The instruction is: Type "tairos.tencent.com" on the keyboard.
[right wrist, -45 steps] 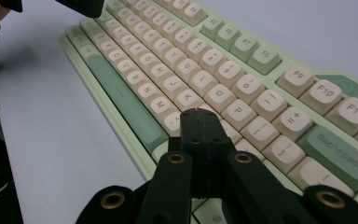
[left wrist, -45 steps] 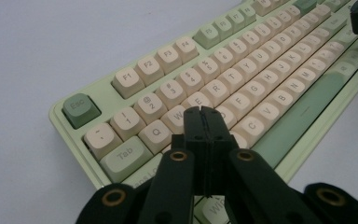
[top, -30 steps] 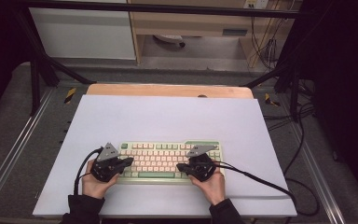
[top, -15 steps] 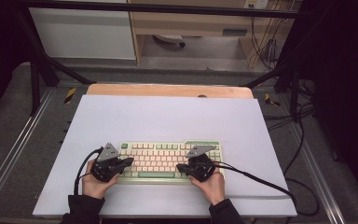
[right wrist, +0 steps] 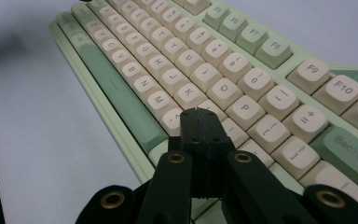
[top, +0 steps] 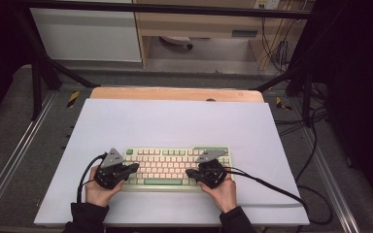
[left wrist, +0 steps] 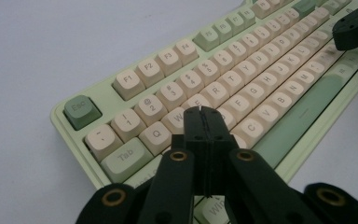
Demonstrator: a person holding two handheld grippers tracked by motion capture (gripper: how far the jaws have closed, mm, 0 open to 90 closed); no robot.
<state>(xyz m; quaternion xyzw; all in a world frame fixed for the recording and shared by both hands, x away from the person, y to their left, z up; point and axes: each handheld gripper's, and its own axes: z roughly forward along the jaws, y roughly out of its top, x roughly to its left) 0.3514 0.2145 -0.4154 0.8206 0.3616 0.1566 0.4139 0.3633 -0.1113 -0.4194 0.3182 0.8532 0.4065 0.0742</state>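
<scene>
From the high view, your left gripper [top: 135,167] and right gripper [top: 188,172] sit over the keyboard [top: 175,167], one at each end of its near rows, exactly where they sat a second ago; nothing has shifted, and the keyboard lies square on the white mat [top: 175,121], toward its near edge. In the left gripper view, your left gripper [left wrist: 204,111] has its jaws pressed fully together, holding nothing, the tip over the keys just right of the Q key [left wrist: 157,135]. In the right gripper view, your right gripper [right wrist: 199,112] is likewise closed and empty, poised just below the P key [right wrist: 244,108]. Judgement: you are set in a typing posture; no keypress has begun.
</scene>
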